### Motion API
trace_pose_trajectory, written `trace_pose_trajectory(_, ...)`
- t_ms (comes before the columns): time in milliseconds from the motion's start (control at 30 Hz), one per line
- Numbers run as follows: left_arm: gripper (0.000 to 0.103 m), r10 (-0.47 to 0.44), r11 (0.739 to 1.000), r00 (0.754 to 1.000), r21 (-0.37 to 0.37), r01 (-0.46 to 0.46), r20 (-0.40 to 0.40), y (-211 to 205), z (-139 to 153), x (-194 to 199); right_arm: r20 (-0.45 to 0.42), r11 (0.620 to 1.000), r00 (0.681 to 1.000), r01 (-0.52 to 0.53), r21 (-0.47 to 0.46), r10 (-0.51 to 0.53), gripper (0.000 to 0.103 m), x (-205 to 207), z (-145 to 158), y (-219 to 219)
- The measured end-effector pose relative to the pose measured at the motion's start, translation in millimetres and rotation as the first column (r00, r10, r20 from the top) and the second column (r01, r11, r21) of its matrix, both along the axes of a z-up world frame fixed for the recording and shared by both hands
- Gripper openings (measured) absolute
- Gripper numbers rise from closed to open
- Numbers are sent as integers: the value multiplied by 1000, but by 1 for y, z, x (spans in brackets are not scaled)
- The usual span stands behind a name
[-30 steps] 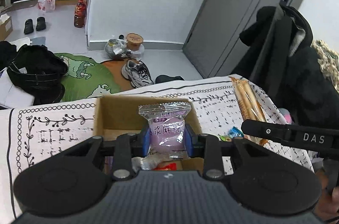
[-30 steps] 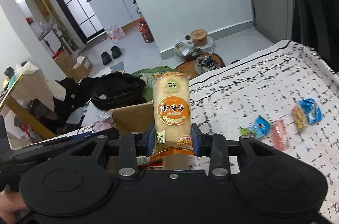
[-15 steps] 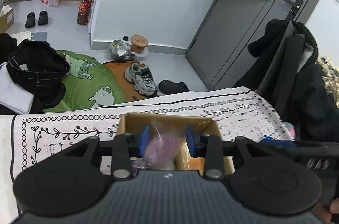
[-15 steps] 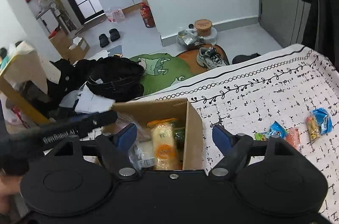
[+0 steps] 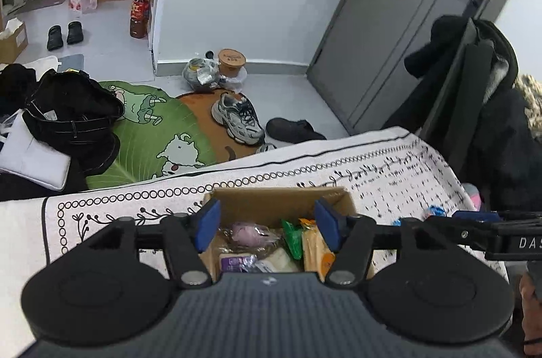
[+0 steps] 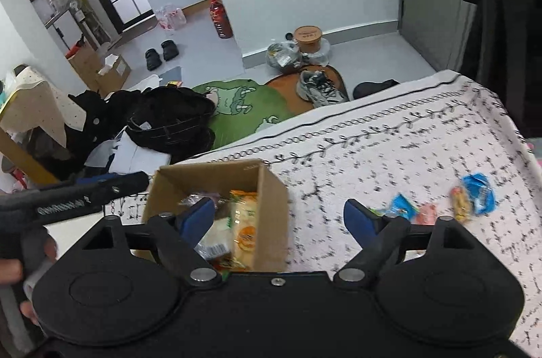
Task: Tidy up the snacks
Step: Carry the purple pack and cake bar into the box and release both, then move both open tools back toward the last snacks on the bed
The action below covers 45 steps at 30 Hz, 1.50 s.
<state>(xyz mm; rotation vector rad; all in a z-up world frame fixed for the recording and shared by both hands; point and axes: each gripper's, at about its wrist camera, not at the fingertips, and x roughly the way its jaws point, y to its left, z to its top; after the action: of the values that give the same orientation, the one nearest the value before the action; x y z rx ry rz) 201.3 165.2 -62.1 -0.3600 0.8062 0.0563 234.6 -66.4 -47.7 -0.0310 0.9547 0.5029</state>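
Observation:
An open cardboard box (image 5: pixel 271 198) (image 6: pixel 271 198) stands on the patterned tablecloth and holds several snacks. The purple mochi packet (image 5: pixel 245 231) and the orange cracker packet (image 5: pixel 316 251) (image 6: pixel 244 229) lie inside it. My left gripper (image 5: pixel 267 224) is open and empty just above the box. My right gripper (image 6: pixel 279 219) is wide open and empty, over the box's right wall. Loose wrapped candies (image 6: pixel 403 205), one pink (image 6: pixel 426 213), and a blue packet (image 6: pixel 479 192) lie on the cloth to the right.
The table's far edge (image 6: pixel 355 105) drops to a floor with a green rug (image 5: pixel 159 134), sneakers (image 5: pixel 237 117) and black bags (image 6: pixel 169 121). A dark coat on a chair (image 5: pixel 474 107) stands at the right. A blue candy (image 5: pixel 433 210) lies near the right gripper's arm.
Both grippers opened over the box. The purple mochi packet dropped from my left gripper and the orange cracker packet from my right; both now lie in the box.

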Motion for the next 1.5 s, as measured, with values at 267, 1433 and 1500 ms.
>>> trace_pose_trajectory(267, 75, -118, 990, 993, 83, 118, -4, -40, 31, 5, 16, 998, 998, 59, 11, -59, 90, -5, 4, -48)
trace_pose_trajectory(1433, 76, -106, 979, 994, 173, 108, -21, -188, 23, 26, 103, 972, 974, 187, 140, -202, 91, -13, -36, -210)
trace_pose_trajectory(1500, 76, -93, 980, 995, 174, 97, -29, -193, 15, 27, 110, 972, 974, 184, 144, -200, 91, -11, -42, -212)
